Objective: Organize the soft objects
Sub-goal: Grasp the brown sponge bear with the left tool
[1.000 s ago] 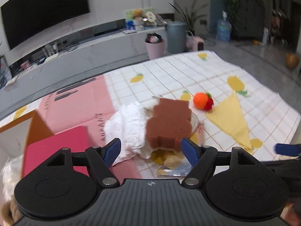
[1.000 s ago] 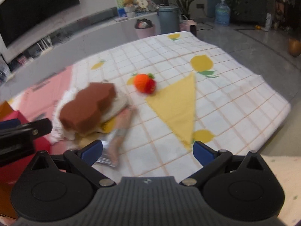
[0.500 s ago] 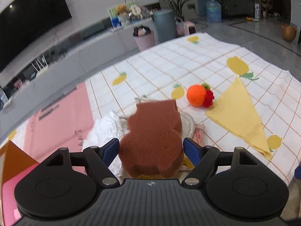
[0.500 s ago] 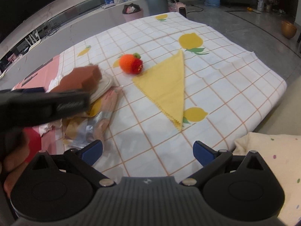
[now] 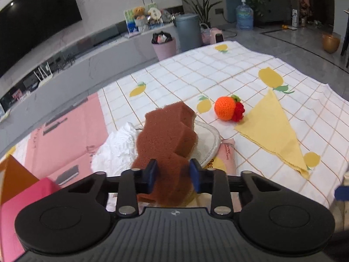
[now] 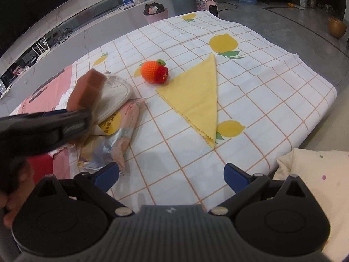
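My left gripper (image 5: 173, 175) is shut on a brown bear-shaped sponge (image 5: 166, 135) and holds it above the pile; the sponge also shows in the right wrist view (image 6: 87, 91). Under it lie a white round pad (image 5: 207, 142), a white fluffy cloth (image 5: 115, 150) and a pink snack packet (image 6: 122, 135). A crocheted orange and strawberry (image 6: 153, 72) and a folded yellow triangular cloth (image 6: 196, 96) lie on the lemon-print tablecloth (image 6: 272, 91). My right gripper (image 6: 171, 173) is open and empty, low over the cloth's near edge.
A pink box (image 5: 26, 198) and an orange box edge (image 5: 13, 174) stand at the left. A pink mat (image 5: 69, 131) covers the table's left part. A cream dotted cushion (image 6: 316, 187) lies at the right beyond the table edge.
My left gripper closed on the brown sponge and lifted it off the pile. My right gripper stayed open and drew back a little.
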The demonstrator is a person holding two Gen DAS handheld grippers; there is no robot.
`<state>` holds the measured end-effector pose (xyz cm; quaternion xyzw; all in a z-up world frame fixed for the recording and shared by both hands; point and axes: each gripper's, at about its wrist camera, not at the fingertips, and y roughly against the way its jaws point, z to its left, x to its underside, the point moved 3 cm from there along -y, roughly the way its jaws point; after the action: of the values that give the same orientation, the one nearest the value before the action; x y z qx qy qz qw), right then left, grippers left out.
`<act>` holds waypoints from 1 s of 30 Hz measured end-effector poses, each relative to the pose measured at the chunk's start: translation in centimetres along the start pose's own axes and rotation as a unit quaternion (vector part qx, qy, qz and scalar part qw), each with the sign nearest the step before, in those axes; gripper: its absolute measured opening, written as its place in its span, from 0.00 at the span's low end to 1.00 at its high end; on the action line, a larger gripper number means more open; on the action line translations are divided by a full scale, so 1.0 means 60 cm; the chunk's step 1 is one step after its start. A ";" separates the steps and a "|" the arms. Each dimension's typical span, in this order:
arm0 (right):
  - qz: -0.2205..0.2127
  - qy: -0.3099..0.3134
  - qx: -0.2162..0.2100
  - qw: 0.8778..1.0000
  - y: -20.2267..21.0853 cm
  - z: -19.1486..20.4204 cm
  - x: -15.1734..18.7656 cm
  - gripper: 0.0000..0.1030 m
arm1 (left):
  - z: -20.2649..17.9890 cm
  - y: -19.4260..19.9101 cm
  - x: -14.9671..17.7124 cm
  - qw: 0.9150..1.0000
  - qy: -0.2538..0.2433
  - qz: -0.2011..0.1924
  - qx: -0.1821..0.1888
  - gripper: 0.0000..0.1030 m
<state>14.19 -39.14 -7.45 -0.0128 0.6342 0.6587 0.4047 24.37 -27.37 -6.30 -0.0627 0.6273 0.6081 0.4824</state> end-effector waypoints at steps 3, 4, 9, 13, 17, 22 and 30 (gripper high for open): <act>0.001 -0.004 -0.002 1.000 0.000 -0.003 0.000 0.97 | 0.013 0.036 0.010 1.000 0.017 -0.009 0.023 0.21; 0.001 -0.006 -0.003 1.000 0.000 -0.003 0.000 0.97 | 0.018 0.048 0.013 0.999 0.023 -0.011 0.032 0.21; -0.001 -0.007 -0.005 1.000 0.005 -0.001 0.001 0.97 | 0.020 0.084 0.047 0.999 0.007 -0.016 0.040 0.34; -0.004 -0.008 -0.006 1.000 0.011 -0.002 0.003 0.97 | 0.027 0.071 0.039 1.000 0.001 -0.016 0.008 0.84; -0.004 -0.020 -0.008 1.000 0.010 -0.010 0.001 0.97 | 0.037 0.048 0.009 0.998 0.002 -0.022 0.064 0.86; -0.015 -0.064 -0.012 0.998 0.011 -0.031 -0.018 0.97 | 0.040 -0.008 -0.032 0.998 0.018 0.010 0.064 0.87; 0.006 0.002 -0.029 1.000 -0.032 -0.003 -0.178 0.97 | 0.045 -0.064 -0.068 0.995 0.036 0.049 0.073 0.87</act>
<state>22.35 -45.09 -3.41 -0.0218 0.6161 0.6792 0.3984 30.50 -28.20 -5.68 -0.0181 0.6895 0.5809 0.4322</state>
